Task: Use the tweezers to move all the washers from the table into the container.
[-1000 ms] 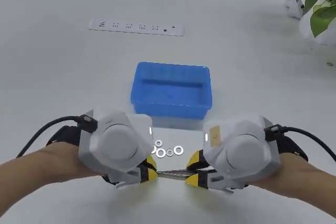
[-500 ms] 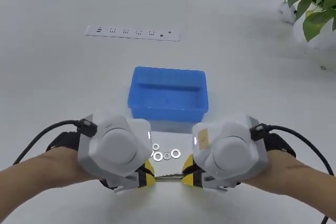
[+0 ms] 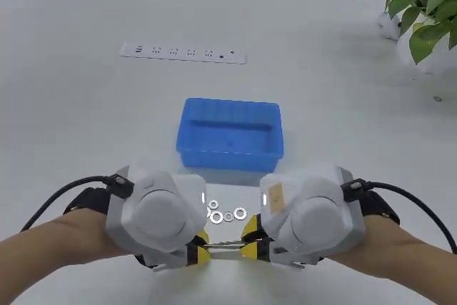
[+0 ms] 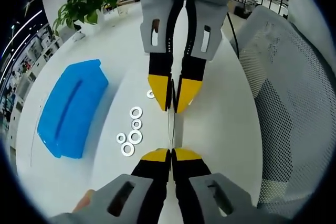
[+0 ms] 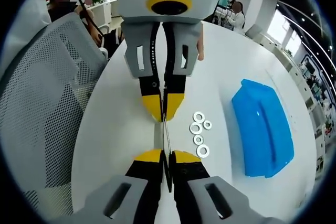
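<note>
Tweezers (image 3: 223,246) between left claw (image 3: 201,251), right claw (image 3: 250,248)

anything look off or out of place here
Nothing spilled or damaged: the washers lie in a loose cluster on the table beside the blue container. One odd thing: the tweezers are clamped at both ends, left gripper on one, right gripper on the other, so neither tip seems free to pick.

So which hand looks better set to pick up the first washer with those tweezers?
Probably right. Both are shut on the tweezers, but these run back deep into the right gripper, while the left gripper pinches just the far end. The washers lie about equally near both.
</note>
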The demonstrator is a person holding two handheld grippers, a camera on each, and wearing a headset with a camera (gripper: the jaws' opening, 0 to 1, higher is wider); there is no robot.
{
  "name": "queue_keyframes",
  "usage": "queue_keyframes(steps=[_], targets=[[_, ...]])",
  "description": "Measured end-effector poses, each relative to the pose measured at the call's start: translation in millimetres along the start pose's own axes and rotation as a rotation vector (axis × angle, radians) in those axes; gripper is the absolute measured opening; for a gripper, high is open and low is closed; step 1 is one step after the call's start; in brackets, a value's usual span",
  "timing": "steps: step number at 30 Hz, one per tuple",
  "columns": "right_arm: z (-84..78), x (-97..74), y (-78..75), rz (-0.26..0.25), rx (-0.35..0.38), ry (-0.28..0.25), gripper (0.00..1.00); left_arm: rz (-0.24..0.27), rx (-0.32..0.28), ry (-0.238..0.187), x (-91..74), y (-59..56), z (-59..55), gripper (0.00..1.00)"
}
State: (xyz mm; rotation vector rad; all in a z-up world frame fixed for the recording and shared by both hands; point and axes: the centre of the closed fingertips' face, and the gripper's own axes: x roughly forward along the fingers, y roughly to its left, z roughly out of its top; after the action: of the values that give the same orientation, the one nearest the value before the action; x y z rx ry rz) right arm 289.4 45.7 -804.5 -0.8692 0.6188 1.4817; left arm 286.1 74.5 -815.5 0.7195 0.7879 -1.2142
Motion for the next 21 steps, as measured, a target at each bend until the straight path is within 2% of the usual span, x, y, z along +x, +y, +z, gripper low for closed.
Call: queue_keyframes(steps=[3, 7, 10, 13, 17, 21], targets=[[-0.5, -0.3, 0.7, -0.003, 0.002, -0.002, 0.07, -0.019, -0.033, -0.028, -4.7, -0.5, 3.7, 0.05], [2.1, -1.5, -0.3, -0.011, 0.02, -0.022, 0.07, -0.013, -0.032, -0.048, -13.8, 0.5, 6.5, 0.05], [7.4, -4.1, 0.4, -0.02, 0.007, -0.035, 0.07, -0.003, -0.015, -0.057, -21.6, 0.3, 10.4, 0.06], [10.1, -5.2, 2.6, -0.024, -0.007, -0.047, 0.07, 0.003, -0.01, -0.096, -34.4, -0.2, 20.1, 0.06], [16.3, -6.7, 5.8, -0.029, -0.011, -0.11, 0.07, 0.008, -0.005, -0.145, -47.1, -2.9, 31.7, 0.06], [21.0, -10.8, 6.9, -0.045, 0.006, -0.157, 0.07, 0.018, -0.007, -0.176, -53.9, -5.2, 38.8, 0.06]])
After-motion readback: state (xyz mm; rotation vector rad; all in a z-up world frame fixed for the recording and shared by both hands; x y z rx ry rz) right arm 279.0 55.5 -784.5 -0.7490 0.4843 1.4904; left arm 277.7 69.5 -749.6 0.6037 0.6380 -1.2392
